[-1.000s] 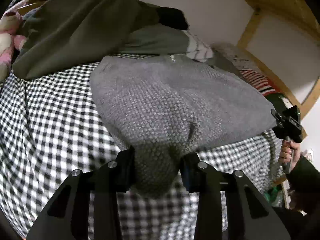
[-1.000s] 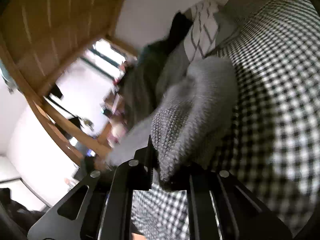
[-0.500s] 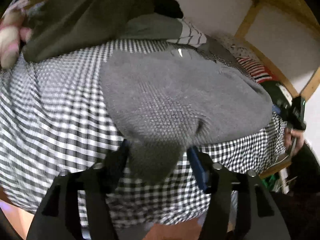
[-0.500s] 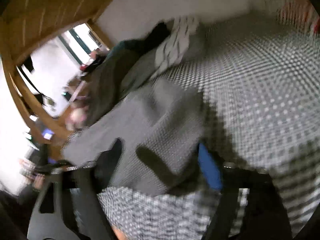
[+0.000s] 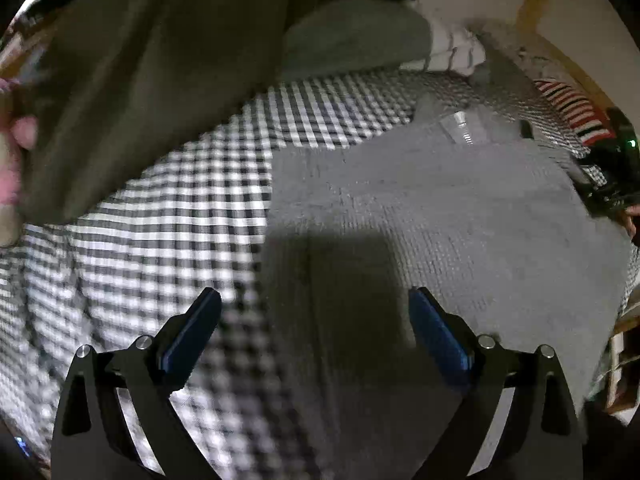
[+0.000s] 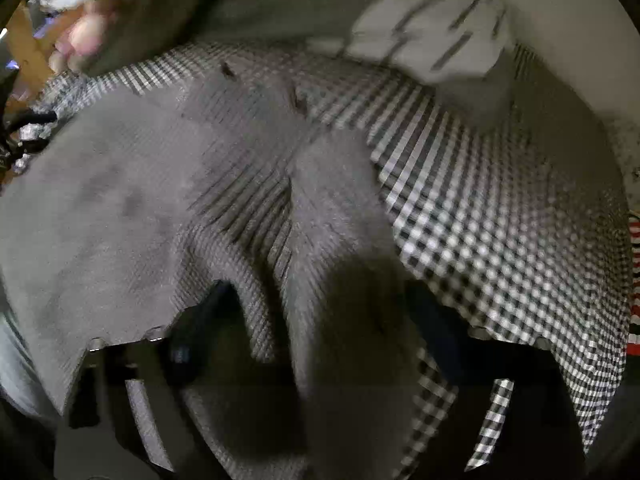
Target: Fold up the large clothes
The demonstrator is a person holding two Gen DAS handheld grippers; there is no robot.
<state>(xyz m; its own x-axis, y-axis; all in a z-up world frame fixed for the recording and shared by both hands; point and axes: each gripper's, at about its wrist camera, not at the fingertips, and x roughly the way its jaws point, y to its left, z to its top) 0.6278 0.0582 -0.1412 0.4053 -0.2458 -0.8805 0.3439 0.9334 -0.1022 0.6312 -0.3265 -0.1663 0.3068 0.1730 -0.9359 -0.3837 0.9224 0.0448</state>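
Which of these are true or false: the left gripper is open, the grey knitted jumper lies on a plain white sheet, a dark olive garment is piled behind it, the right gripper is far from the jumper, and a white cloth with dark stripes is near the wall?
1. The left gripper is open. True.
2. The grey knitted jumper lies on a plain white sheet. False: it lies on a black-and-white checked sheet.
3. A dark olive garment is piled behind the jumper. True.
4. The right gripper is far from the jumper. False: jumper fabric sits between its open fingers.
5. A white cloth with dark stripes lies near the wall. True.
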